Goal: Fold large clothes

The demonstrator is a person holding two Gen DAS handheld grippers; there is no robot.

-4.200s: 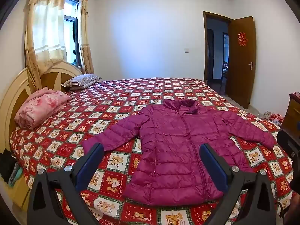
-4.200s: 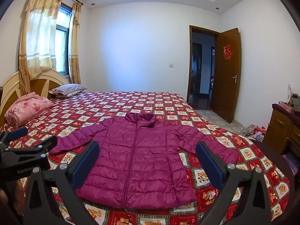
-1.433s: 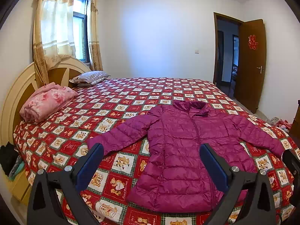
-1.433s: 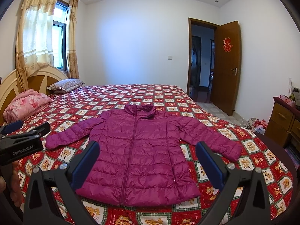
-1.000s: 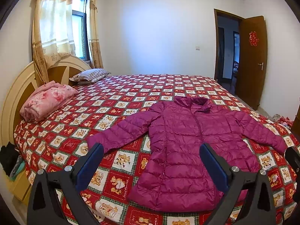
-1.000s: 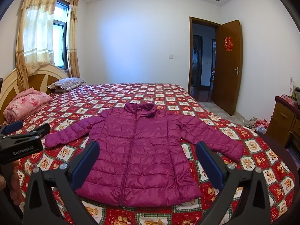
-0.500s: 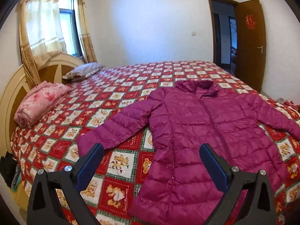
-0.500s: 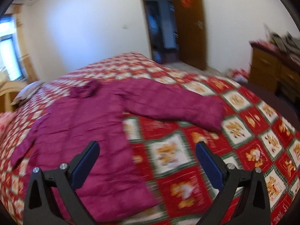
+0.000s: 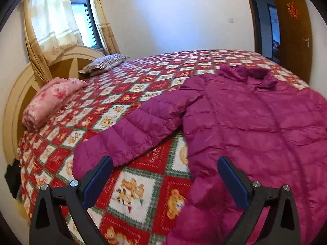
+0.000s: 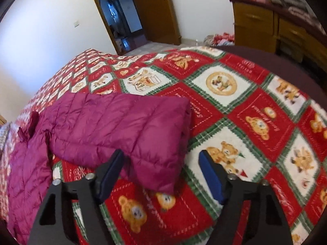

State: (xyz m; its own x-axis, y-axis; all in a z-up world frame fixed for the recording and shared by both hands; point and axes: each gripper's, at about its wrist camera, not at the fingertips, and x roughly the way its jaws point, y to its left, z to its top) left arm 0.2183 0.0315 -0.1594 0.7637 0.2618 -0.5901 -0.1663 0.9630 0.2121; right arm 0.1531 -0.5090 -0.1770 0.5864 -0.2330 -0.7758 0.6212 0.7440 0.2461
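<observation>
1. Bedroom walls in plain white frame a wide bed (image 9: pixel 143 77) whose red, white and green quilt with bear squares serves as the flat work surface for folding.
2. One magenta quilted puffer jacket (image 9: pixel 255 122) lies front up and spread flat on the quilt, collar toward 12 o'clock in the left wrist view, probably laid open so each side can be folded in turn.
3. Its two sleeves stretch outward: one sleeve (image 9: pixel 130 134) runs toward 8 o'clock in the left view, the other sleeve (image 10: pixel 126 126) ends in a cuff near the centre of the right view.
4. The left gripper (image 9: pixel 164 180) has its jaws wide apart and holds nothing; it hovers between the sleeve end at 9 o'clock and the jacket's side hem at 3 o'clock.
5. The right gripper (image 10: pixel 161 173) is also spread and empty, with the cuff's corner lying between its blue pads (image 10: pixel 210 175), seemingly lined up for a pinch.
6. Counted otherwise: one rolled pink floral blanket (image 9: pixel 51 100) and one striped pillow (image 9: pixel 106 63) at 10 o'clock by the headboard, one wooden door (image 10: pixel 153 10), and one wooden dresser (image 10: pixel 276 26) at 2 o'clock.
</observation>
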